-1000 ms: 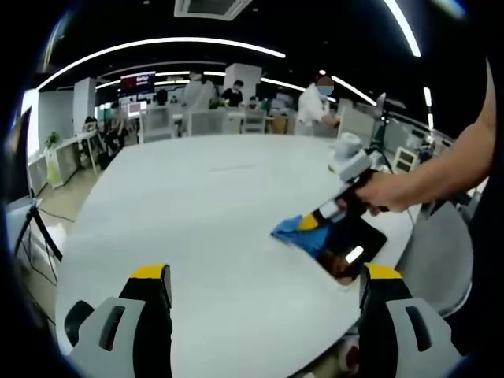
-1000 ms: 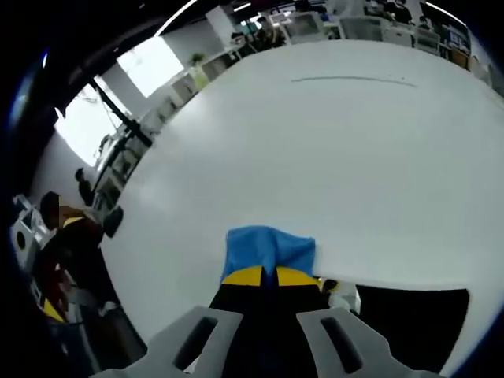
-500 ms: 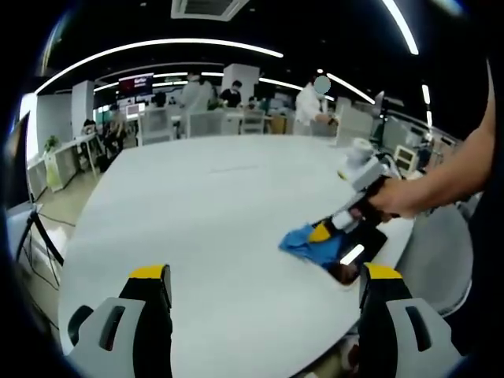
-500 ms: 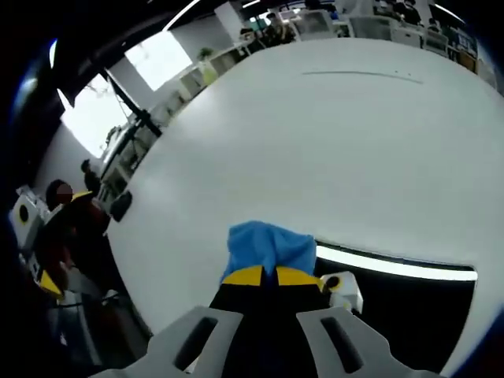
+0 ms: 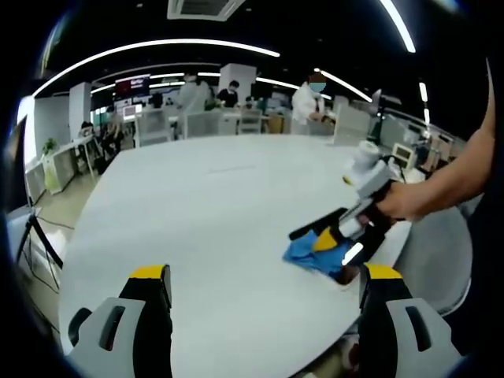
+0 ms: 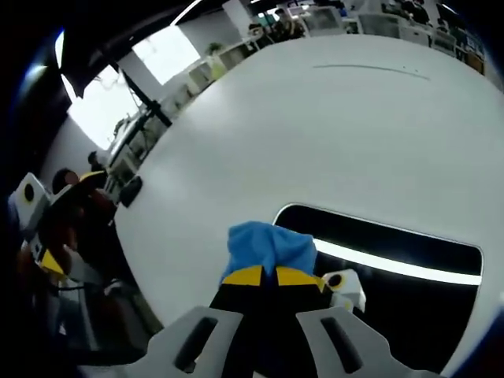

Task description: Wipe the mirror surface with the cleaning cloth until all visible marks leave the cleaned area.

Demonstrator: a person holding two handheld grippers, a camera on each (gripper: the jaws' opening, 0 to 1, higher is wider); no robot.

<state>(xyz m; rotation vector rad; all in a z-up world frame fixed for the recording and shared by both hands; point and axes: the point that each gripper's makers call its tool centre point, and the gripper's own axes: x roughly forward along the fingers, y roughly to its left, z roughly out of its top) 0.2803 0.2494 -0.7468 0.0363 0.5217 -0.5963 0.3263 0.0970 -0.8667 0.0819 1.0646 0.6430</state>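
A dark rectangular mirror (image 6: 394, 268) lies flat on the white table (image 6: 331, 134), reflecting a bright ceiling light strip. My right gripper (image 6: 268, 276) is shut on a blue cleaning cloth (image 6: 268, 246), which rests on the mirror's near-left corner. From the left gripper view the same right gripper (image 5: 329, 241) comes in from the right, held by a person's hand (image 5: 398, 201), pressing the blue cloth (image 5: 309, 252) down on the mirror (image 5: 353, 256) near the table's edge. My left gripper (image 5: 264, 276) stands open above the table with nothing between its fingers.
The round white table (image 5: 205, 205) stretches far beyond the mirror. Its edge runs close behind the mirror on the right side. An office with desks, chairs and people (image 5: 307, 101) lies at the back. A tripod leg (image 5: 35, 236) stands left of the table.
The right gripper has drawn the blue cloth across the mirror toward its near end. More of the mirror's dark surface now shows in the right gripper view. The left gripper stays put.
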